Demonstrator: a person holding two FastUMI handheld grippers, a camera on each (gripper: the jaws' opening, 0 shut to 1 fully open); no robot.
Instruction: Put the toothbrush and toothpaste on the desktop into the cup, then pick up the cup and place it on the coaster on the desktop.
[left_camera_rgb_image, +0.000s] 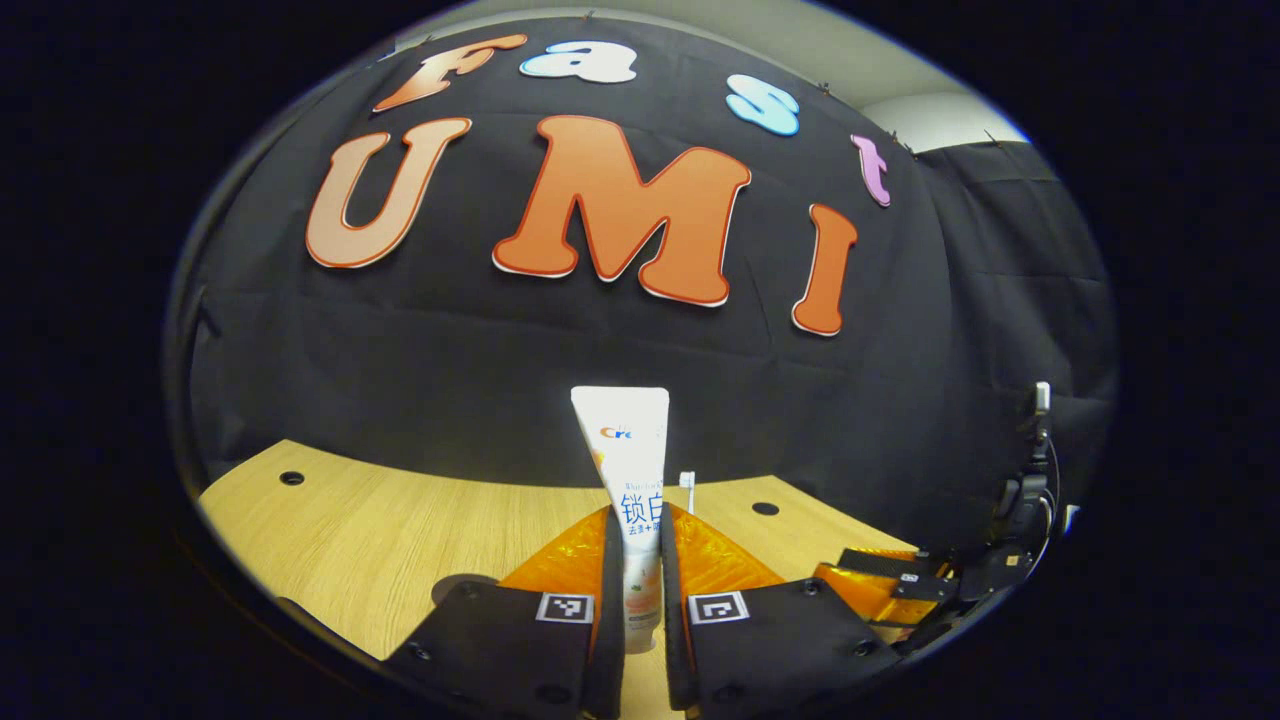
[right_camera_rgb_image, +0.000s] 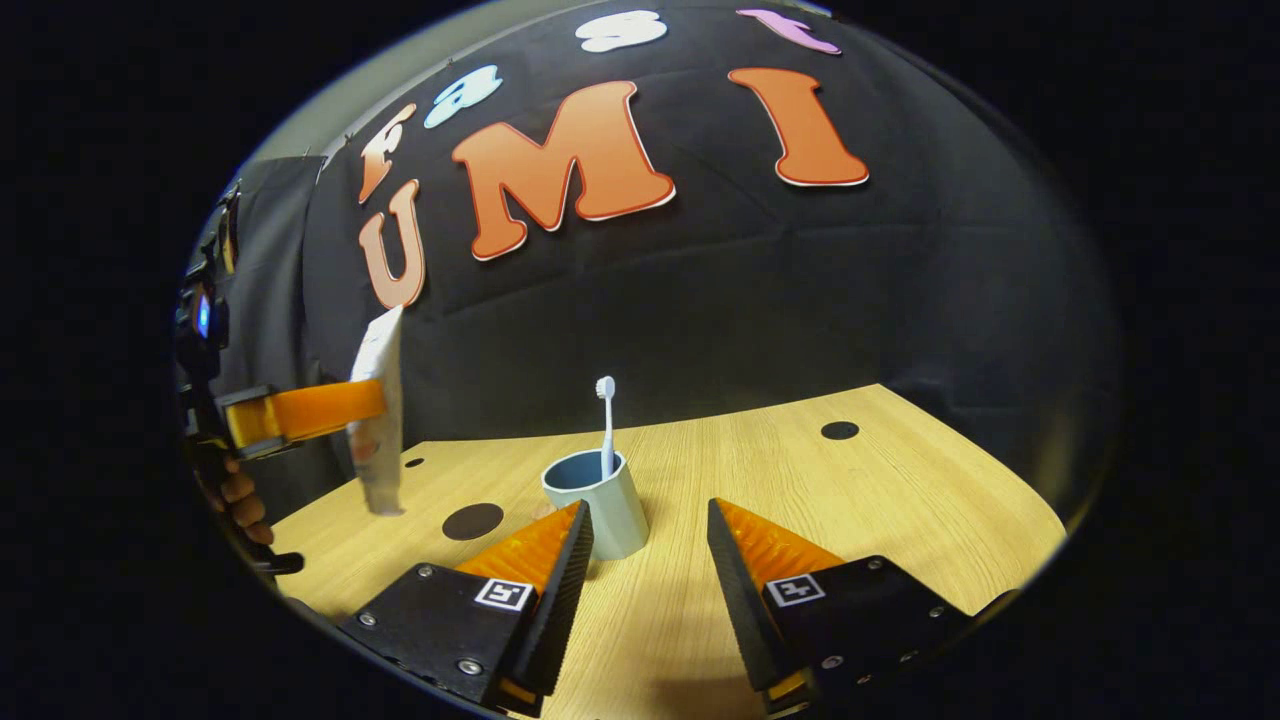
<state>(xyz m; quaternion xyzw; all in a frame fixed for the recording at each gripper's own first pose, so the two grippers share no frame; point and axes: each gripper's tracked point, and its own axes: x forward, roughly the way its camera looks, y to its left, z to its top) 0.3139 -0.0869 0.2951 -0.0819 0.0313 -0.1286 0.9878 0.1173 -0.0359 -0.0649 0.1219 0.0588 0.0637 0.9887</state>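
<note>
In the left gripper view my left gripper is shut on a white toothpaste tube, held upright above the desk. The right gripper view shows that same tube hanging at the far left, above and left of the cup, clamped by the left gripper's orange fingers. A blue-grey cup stands on the wooden desk with a white toothbrush upright in it; the brush head peeks out behind the tube. My right gripper is open, just in front of the cup, touching nothing. A dark round coaster lies left of the cup.
The wooden desk has small dark holes near its back edge. The black cloth wall rises close behind it. A hand holds the left gripper at the far left. The right gripper's body sits at the lower right of the left gripper view.
</note>
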